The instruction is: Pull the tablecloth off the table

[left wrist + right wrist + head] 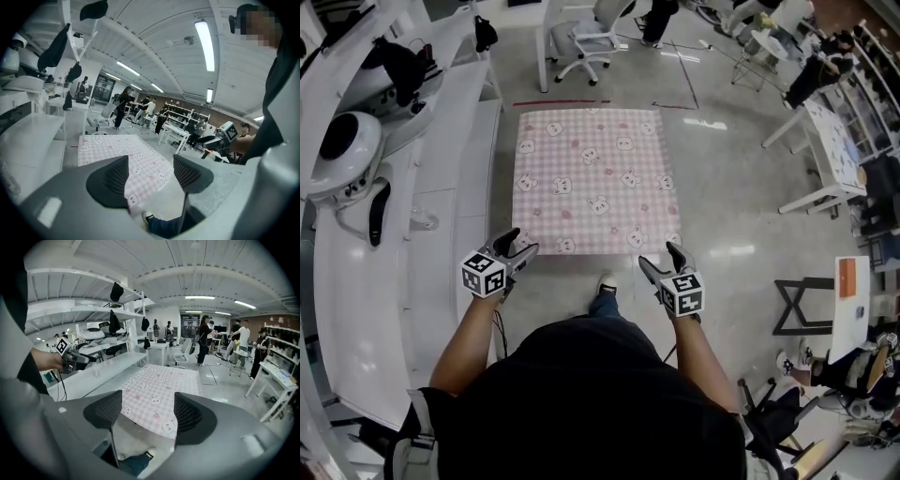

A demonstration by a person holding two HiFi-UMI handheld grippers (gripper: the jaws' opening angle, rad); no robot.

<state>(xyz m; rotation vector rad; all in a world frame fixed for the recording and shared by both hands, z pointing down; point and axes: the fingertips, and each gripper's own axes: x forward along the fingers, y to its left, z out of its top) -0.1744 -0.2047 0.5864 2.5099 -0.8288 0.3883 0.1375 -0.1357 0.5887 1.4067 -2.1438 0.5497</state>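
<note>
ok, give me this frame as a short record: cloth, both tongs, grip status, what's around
tablecloth: pink check with bunny print, spread flat
left tongs: open, nothing clamped, at the cloth's near left corner
right tongs: open, nothing clamped, just off the cloth's near right corner
grip status: cloth not yet gripped by either
person: standing at the cloth's near edge, one shoe showing below it
surroundings: white workbench along the left, office chair beyond the far edge

Pink-checked, bunny-printed tablecloth (591,178)
</note>
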